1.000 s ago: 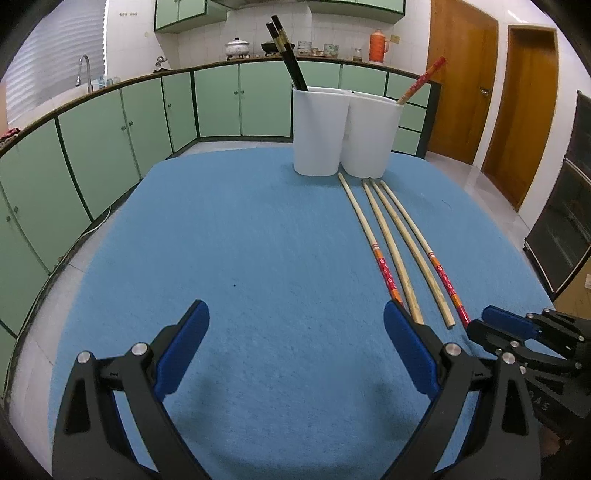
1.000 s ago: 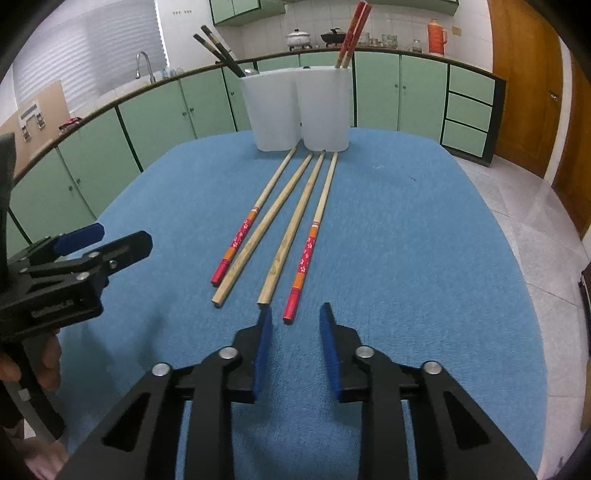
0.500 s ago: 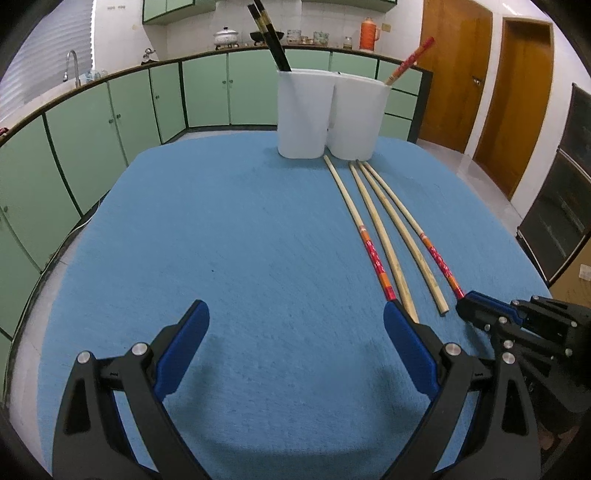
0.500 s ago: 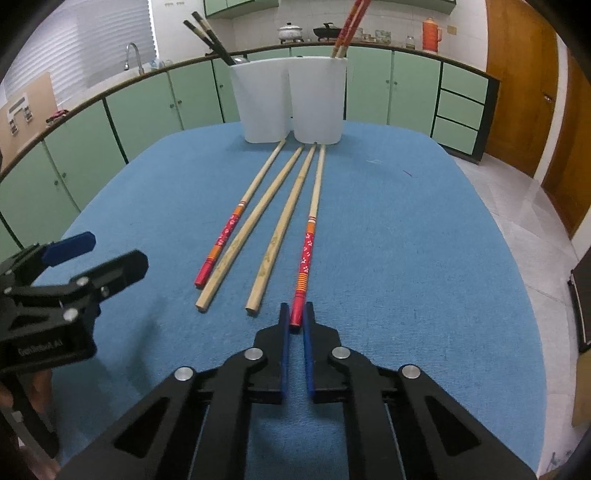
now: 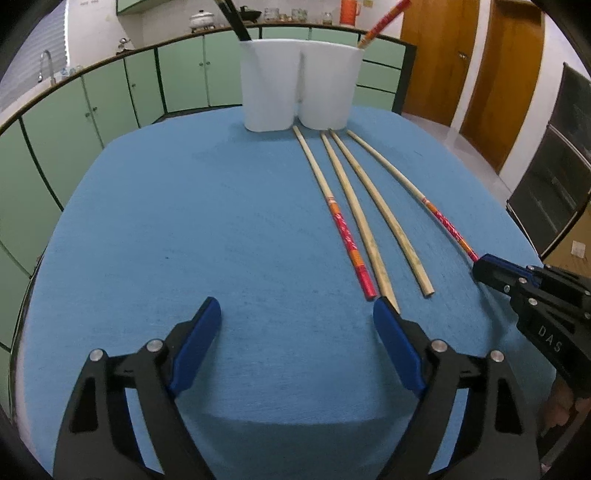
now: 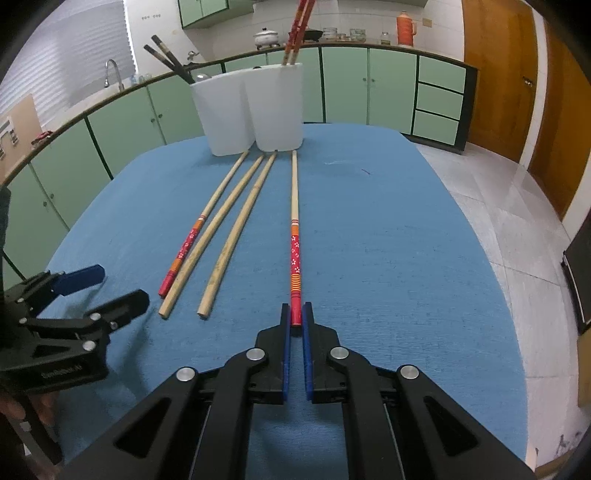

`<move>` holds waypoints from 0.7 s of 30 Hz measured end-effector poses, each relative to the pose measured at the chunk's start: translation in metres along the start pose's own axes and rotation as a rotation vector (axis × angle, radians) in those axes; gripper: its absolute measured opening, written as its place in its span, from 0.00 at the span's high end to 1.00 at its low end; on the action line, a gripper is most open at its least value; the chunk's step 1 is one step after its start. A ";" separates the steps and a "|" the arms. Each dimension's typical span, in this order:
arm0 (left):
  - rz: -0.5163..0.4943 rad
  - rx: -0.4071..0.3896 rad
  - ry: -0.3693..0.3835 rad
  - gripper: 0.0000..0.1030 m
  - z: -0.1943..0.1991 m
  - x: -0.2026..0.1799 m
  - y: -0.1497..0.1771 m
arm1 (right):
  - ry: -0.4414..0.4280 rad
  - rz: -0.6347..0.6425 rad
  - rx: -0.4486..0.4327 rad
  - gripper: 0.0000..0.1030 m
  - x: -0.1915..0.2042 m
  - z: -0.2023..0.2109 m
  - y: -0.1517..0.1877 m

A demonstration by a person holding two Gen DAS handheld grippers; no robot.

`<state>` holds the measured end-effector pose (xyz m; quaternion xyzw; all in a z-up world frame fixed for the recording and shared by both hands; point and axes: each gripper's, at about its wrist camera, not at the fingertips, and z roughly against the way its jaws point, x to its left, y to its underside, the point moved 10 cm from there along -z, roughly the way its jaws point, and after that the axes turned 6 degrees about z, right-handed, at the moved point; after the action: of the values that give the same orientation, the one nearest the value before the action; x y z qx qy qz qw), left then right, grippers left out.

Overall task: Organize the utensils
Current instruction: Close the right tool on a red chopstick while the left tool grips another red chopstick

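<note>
From the left wrist view, four chopsticks lie on the blue tabletop [image 5: 184, 240], with their thin ends near the white holder [image 5: 299, 96] and their thick ends toward the camera. The long axes run away from the fingers, a little fanned. The left gripper [image 5: 297, 314] has its fingers spread wide and is closing a little; nothing is between them, only bare cloth. The nearest piece to it is the left red chopstick [image 5: 347, 240], whose end lies just beside the right-side finger [image 5: 395, 347], with a plain bamboo chopstick [image 5: 365, 232] close next to it. At the right edge, the right gripper [image 5: 487, 271] meets the end of the outer red chopstick [image 5: 443, 221].

From the right wrist view, the right gripper [image 6: 295, 317] has its fingers pressed together on the red end of that outer red chopstick [image 6: 294, 251]. The stick lies almost straight ahead, in line with the fingers, and points to the holder [image 6: 255, 110]. Its far part seems to rest on the tabletop [image 6: 388, 240], though I cannot tell this for sure. The gripper looks steeply down. The left gripper [image 6: 110, 291] hovers at the left, near the ends of the other three sticks.

I judge that the next move is to lift this stick and tip it into the right compartment, where red chopsticks [image 6: 297, 29] stand already.
</note>
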<state>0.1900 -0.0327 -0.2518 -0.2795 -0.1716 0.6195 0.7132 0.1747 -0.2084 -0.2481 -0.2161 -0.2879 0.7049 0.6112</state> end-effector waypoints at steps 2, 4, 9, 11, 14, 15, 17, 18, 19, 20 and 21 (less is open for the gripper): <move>-0.008 0.005 0.010 0.20 -0.001 -0.006 0.000 | -0.003 0.000 -0.001 0.94 0.000 0.000 0.000; -0.016 0.011 0.004 0.20 -0.003 -0.009 0.000 | -0.006 -0.001 0.000 0.94 -0.001 -0.001 0.000; -0.010 0.015 -0.010 0.24 -0.008 -0.011 -0.005 | -0.008 -0.009 0.000 0.94 -0.002 -0.001 0.001; -0.005 0.014 -0.016 0.26 -0.008 -0.012 -0.005 | -0.009 -0.013 0.001 0.94 -0.004 -0.001 0.001; -0.007 0.014 -0.019 0.32 -0.010 -0.015 -0.006 | -0.013 -0.019 0.005 0.94 -0.005 -0.003 0.001; -0.009 0.015 -0.017 0.35 -0.011 -0.017 -0.007 | -0.014 -0.020 0.006 0.94 -0.005 -0.003 0.001; -0.007 0.014 -0.011 0.39 -0.011 -0.021 -0.006 | -0.017 -0.022 0.009 0.94 -0.005 -0.004 0.002; -0.006 0.014 -0.009 0.40 -0.011 -0.023 -0.006 | -0.017 -0.023 0.011 0.94 -0.005 -0.005 0.002; -0.005 0.013 -0.007 0.41 -0.012 -0.024 -0.006 | -0.019 -0.025 0.012 0.94 -0.005 -0.005 0.002; -0.005 0.012 -0.006 0.43 -0.012 -0.026 -0.005 | -0.021 -0.027 0.013 0.94 -0.005 -0.006 0.002; -0.007 0.008 -0.007 0.45 -0.012 -0.027 -0.005 | -0.023 -0.029 0.014 0.94 -0.005 -0.006 0.002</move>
<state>0.1958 -0.0621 -0.2552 -0.2739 -0.1725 0.6189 0.7157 0.1780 -0.2127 -0.2545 -0.1995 -0.2928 0.7006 0.6194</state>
